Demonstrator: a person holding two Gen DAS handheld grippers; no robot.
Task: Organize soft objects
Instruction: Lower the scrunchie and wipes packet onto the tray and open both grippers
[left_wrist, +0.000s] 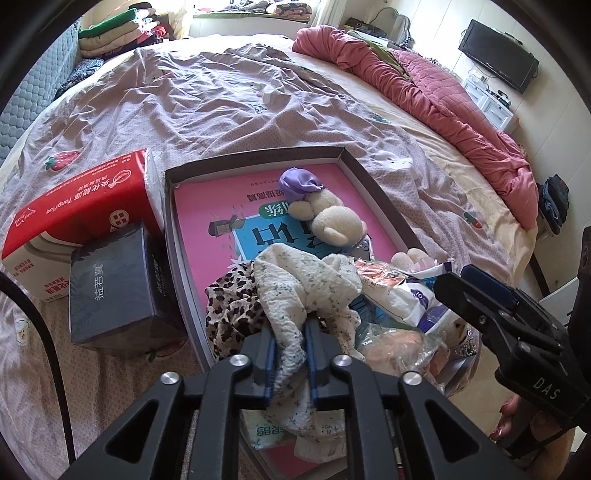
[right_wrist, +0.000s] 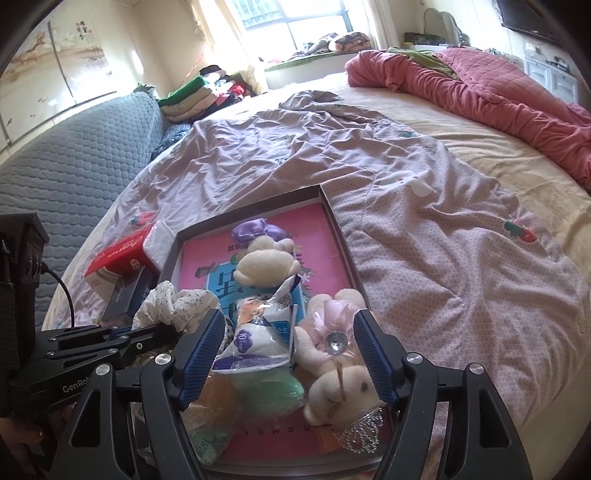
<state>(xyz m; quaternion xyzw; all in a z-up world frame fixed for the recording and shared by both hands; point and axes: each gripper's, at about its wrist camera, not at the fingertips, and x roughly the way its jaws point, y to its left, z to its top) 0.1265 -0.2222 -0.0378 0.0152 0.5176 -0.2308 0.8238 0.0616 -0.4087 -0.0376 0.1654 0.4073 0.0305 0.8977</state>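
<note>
My left gripper (left_wrist: 290, 343) has its fingers (left_wrist: 269, 354) nearly together, pinching a white cloth (left_wrist: 295, 288) with small grey flowers; the cloth bunches up above the fingers and hangs down below them, over the near end of the shallow box (left_wrist: 384, 184) on the bed (left_wrist: 207, 99). The box has a dark rim and a pink printed sheet on its floor. Beside the cloth, still in the box, lies a leopard-print cloth (left_wrist: 231, 306), partly under it. Toward the far end of the box sits a cream plush toy (left_wrist: 328, 216) with a purple satin cap. My right gripper (right_wrist: 290, 354) hangs over the near part of the box with its fingers (right_wrist: 201, 354) spread wide and nothing pressed between the pads; under the gap lie a crumpled white and purple plastic packet (right_wrist: 258, 332), something green in clear wrap (right_wrist: 269, 391), and a second cream plush toy (right_wrist: 343, 387) with a pink bow and a shiny stone, close to the right-hand finger. I cannot tell what the green thing is, and the near edge of the box is cut off by my own grippers. Just left of the box stand a red and white tissue pack (left_wrist: 81, 206) and a dark blue box (left_wrist: 118, 288), touching each other. A pink quilt (left_wrist: 436, 92) lies heaped well beyond the box.
</note>
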